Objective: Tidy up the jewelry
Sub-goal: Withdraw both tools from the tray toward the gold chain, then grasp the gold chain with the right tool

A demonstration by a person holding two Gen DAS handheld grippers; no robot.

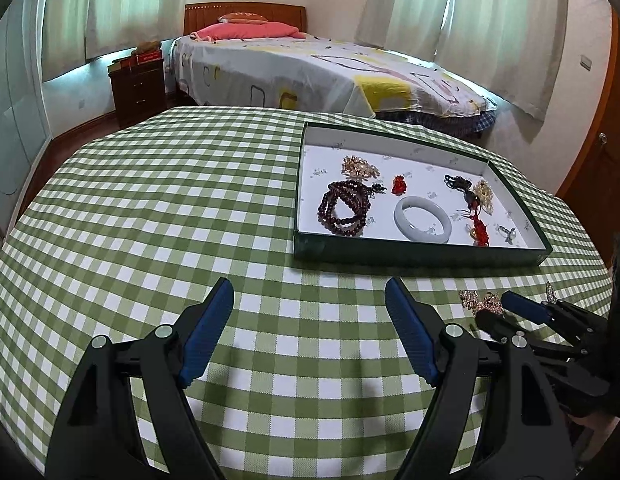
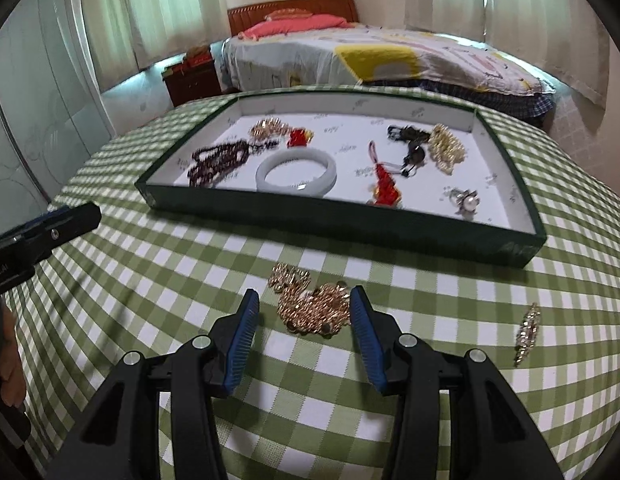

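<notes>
Right tool point(image 2: 304, 300) — perhaps touching gold chain pile point(image 2: 313, 306)

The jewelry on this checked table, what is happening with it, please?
A person with a gripper in each hand is sorting jewelry into a green tray. The right gripper is open around a gold chain heap on the cloth, not yet closed. The left gripper is open and empty. A crystal brooch also lies outside; a jade bangle and beads are inside.
</notes>
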